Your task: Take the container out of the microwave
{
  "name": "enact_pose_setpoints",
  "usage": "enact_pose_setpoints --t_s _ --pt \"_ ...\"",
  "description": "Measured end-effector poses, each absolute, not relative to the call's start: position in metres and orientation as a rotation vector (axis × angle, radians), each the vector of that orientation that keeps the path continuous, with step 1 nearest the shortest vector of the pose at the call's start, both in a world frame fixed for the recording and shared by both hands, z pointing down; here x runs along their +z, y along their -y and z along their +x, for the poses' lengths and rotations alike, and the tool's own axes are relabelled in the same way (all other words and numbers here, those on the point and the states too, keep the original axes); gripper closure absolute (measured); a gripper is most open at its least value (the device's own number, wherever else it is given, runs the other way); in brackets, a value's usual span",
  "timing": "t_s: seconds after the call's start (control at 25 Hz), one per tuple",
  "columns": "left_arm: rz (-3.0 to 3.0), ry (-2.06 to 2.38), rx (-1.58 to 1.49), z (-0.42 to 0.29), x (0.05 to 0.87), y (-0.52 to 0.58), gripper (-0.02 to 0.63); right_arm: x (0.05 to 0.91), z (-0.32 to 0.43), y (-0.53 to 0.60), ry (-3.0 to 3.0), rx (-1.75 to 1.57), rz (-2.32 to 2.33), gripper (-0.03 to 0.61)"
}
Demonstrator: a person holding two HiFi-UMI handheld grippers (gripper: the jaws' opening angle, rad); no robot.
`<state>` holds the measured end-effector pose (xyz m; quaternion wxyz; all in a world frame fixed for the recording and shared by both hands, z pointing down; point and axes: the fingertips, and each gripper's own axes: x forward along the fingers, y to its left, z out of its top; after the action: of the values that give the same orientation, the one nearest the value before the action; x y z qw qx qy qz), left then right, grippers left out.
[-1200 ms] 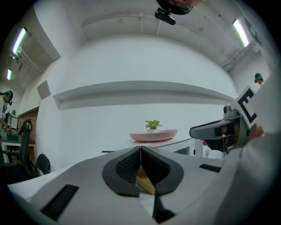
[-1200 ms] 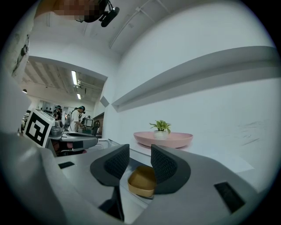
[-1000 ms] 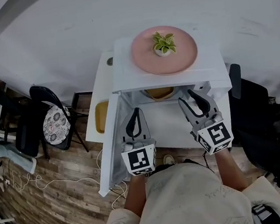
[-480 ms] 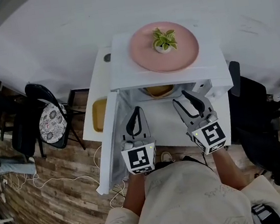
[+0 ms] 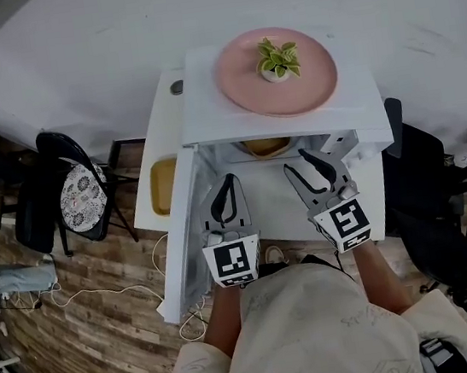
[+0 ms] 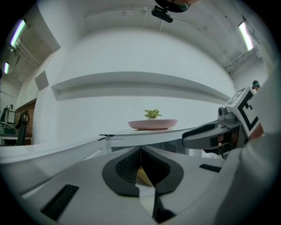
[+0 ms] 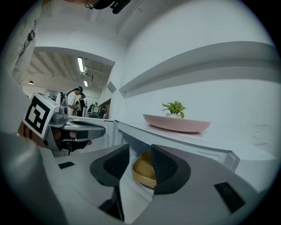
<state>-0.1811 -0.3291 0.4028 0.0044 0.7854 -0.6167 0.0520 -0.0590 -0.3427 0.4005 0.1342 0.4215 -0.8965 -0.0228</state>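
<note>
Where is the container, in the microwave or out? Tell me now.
In. The gold container sits inside the microwave cavity, seen through the opening with the door swung open.

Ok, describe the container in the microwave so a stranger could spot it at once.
Find the white microwave with the pink plate on top and its door standing open. Inside its cavity sits the container. It is round and mustard-gold, unlike the flat yellow thing outside the door.

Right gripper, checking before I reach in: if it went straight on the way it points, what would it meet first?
Probably the yellow container inside the open microwave; it sits framed between the right gripper's open jaws, with nothing visibly nearer. Depth is uncertain.
</note>
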Motion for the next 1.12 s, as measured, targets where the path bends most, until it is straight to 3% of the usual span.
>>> enact_pose_setpoints --t_s 1.12 --pt "2.394 1.911 0.239 -0.188 0.442 0.33 0.604 0.499 -0.085 0.369 2.299 -0.195 0.859 0.41"
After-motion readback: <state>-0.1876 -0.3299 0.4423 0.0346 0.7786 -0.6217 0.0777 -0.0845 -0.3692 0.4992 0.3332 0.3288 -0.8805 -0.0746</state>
